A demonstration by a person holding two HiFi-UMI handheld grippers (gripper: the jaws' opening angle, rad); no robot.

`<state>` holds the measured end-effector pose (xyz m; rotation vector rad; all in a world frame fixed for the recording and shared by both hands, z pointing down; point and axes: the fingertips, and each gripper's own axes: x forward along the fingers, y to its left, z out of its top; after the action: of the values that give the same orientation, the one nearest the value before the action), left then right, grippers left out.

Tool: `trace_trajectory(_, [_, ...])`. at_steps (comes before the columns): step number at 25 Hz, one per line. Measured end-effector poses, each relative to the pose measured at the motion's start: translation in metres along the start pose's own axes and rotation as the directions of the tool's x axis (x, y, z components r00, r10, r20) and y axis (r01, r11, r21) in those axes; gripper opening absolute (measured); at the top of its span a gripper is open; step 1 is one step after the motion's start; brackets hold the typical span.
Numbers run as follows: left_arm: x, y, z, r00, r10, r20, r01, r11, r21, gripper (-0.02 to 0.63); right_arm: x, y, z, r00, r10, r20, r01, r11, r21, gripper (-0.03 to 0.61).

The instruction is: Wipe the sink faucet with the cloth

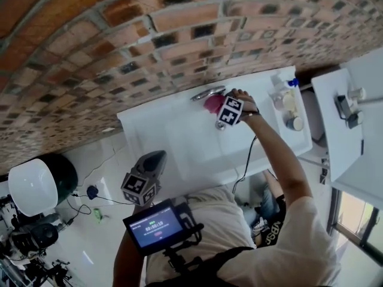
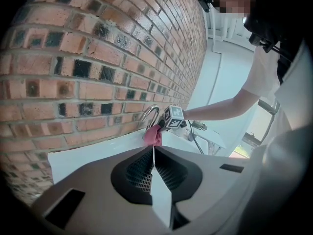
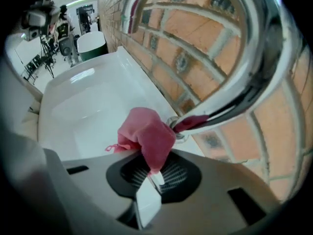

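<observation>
mid-wipe, i'd say: right gripper [image 3: 149, 179] pinches the cloth [image 3: 146, 133] just beside the faucet [image 3: 254, 82] base. left gripper [image 2: 153, 168], jaws together on nothing, hangs well away from the faucet. the next move calls for rubbing up the spout.

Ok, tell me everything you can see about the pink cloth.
The pink cloth is a small, soft rag, bunched up, with a loose thread at one edge. One fold is pinched in the shut jaws of the right gripper, and the rest bulges out ahead of them. It is held above the white sink, up against the lower part of the chrome faucet, whose shiny surface mirrors its pink.
</observation>
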<state>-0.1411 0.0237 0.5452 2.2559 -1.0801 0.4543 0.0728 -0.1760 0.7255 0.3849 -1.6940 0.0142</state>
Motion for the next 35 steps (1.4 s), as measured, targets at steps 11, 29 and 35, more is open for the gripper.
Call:
trace_trajectory(11, [-0.013,0.001,-0.007,0.999,0.053,0.006,-0.052,0.999,-0.015,-0.006,0.013,-0.028,-0.021,0.991,0.128,-0.03,-0.125,0.989,0.083,0.057])
trace_trajectory(29, [-0.011,-0.004,-0.015,0.998,0.067,0.014,-0.066,0.997,-0.025,-0.006,0.037,-0.029,-0.041,0.938,0.345,0.025,-0.327,0.859,0.394,0.055])
trace_trajectory(35, [-0.006,-0.006,-0.021,0.998,0.07,-0.003,-0.07,0.997,-0.039,-0.006,0.046,-0.03,-0.044,0.856,0.483,0.186,-0.499,0.675,0.544,0.055])
